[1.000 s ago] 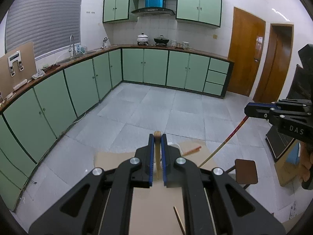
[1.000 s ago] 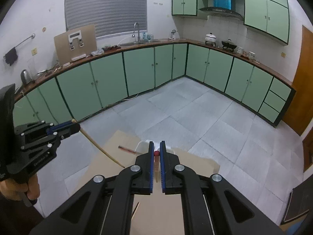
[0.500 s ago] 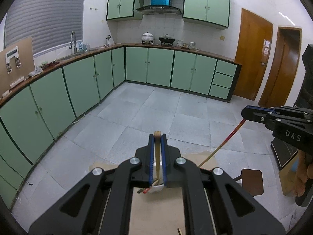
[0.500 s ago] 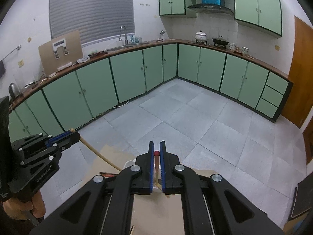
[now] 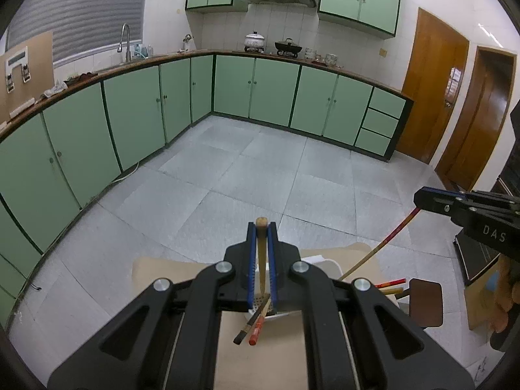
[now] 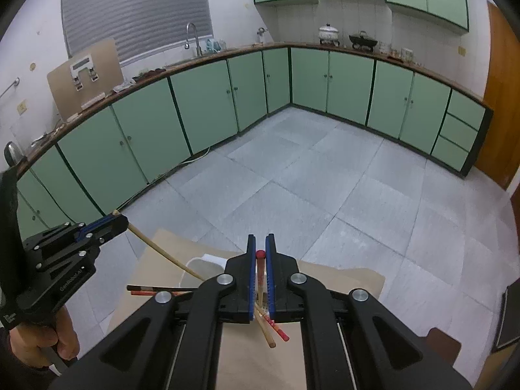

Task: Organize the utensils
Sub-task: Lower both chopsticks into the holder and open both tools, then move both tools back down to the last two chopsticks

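Observation:
My left gripper (image 5: 261, 227) is shut on a tan chopstick (image 5: 261, 260) that slants down into a white perforated holder (image 5: 320, 260) on the light wooden table (image 5: 162, 269). My right gripper (image 6: 260, 240) is shut on a red-ended chopstick (image 6: 260, 254) that points down at the same holder (image 6: 201, 265). Each gripper shows in the other's view: the right gripper (image 5: 419, 200) with its red-topped chopstick (image 5: 383, 243), the left gripper (image 6: 118, 222) with its tan chopstick (image 6: 162, 250). Several chopsticks (image 5: 255, 328) (image 6: 273, 331) stick out of the holder below the jaws.
Two more chopstick ends (image 5: 391, 286) poke out to the holder's right, and two (image 6: 146, 289) to its left. A brown stool (image 5: 425, 302) stands beside the table. A hand (image 6: 42, 347) grips the left tool's handle. Green cabinets line the far walls across a grey tiled floor.
Both grippers have come down and forward with their chopsticks. The white holder and the chopsticks in it now show under the jaws, and both held chopsticks reach it.

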Motion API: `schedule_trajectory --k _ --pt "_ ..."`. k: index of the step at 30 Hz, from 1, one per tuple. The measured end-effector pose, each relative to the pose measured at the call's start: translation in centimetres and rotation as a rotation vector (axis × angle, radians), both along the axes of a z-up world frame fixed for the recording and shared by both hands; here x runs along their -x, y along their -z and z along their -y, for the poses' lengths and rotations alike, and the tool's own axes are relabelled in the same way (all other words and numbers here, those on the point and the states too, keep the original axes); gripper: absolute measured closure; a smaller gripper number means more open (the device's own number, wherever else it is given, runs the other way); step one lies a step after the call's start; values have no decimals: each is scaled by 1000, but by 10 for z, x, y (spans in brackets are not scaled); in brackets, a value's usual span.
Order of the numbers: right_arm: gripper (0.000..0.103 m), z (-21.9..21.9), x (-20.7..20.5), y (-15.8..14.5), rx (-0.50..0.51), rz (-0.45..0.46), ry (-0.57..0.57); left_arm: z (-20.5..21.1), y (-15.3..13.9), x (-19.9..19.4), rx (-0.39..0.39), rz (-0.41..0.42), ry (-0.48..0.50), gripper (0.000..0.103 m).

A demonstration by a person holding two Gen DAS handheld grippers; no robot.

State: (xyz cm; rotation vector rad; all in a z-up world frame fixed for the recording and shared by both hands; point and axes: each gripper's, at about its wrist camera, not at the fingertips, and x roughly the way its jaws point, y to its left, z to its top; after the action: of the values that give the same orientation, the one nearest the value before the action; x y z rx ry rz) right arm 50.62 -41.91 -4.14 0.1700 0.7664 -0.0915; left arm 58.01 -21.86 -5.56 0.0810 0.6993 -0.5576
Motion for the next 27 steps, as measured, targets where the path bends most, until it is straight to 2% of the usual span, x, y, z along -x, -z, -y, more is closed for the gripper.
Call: schedule_trajectory --k 6,8,9,10,13,16,21,24,27 --pt "96 5 -4 29 -63 -47 8 0 24 -5 -21 -33 -17 95" --pt "91 8 -1 33 -79 -54 16 -4 25 -4 -19 -34 -25 82" --pt "91 8 2 32 -71 -49 18 -7 23 -1 -16 -25 -33 71" --pt "91 8 5 31 -68 -44 16 -9 20 1 -12 -14 -37 66" --pt "91 11 23 21 -62 -12 20 -24 6 12 15 6 -31 64" --pt "88 12 48 9 -61 34 22 -44 -7 31 32 41 -32 52" --pt "79 -5 116 3 -24 117 -15 -81 -15 83 46 89 -4 43" --pt "78 -16 151 12 -42 132 -31 -101 -5 118 46 100 2 35" --pt "74 -29 188 30 -51 131 -45 -117 10 152 46 92 10 32"
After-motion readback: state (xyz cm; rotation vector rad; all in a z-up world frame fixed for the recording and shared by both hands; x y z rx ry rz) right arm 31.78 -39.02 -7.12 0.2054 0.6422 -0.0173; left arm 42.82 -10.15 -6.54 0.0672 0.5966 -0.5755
